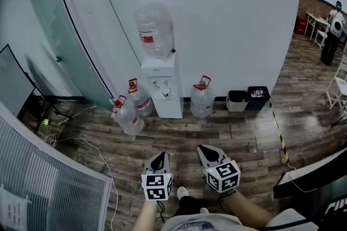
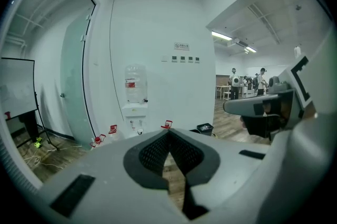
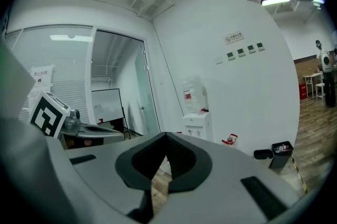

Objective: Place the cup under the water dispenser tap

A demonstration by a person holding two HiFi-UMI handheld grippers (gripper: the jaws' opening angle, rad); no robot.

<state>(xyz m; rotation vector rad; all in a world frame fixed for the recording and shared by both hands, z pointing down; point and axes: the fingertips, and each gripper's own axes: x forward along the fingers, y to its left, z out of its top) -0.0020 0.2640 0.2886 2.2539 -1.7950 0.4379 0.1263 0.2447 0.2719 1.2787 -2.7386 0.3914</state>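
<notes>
A white water dispenser (image 1: 162,86) stands against the far wall with a clear bottle (image 1: 154,29) on top. A small pale cup (image 1: 166,92) seems to sit in its tap recess. The dispenser also shows in the left gripper view (image 2: 135,112) and the right gripper view (image 3: 197,123). Both grippers hover over the wooden floor well short of it, side by side. My left gripper (image 1: 160,158) (image 2: 168,133) is shut with nothing between its jaws. My right gripper (image 1: 205,149) (image 3: 166,136) is shut too, and empty.
Spare water bottles (image 1: 130,116) (image 1: 201,97) stand on the floor either side of the dispenser. Two bins (image 1: 237,100) (image 1: 258,97) sit to its right. A glass door (image 1: 59,29) and floor cables (image 1: 81,140) are at left, a desk edge (image 1: 309,175) at lower right.
</notes>
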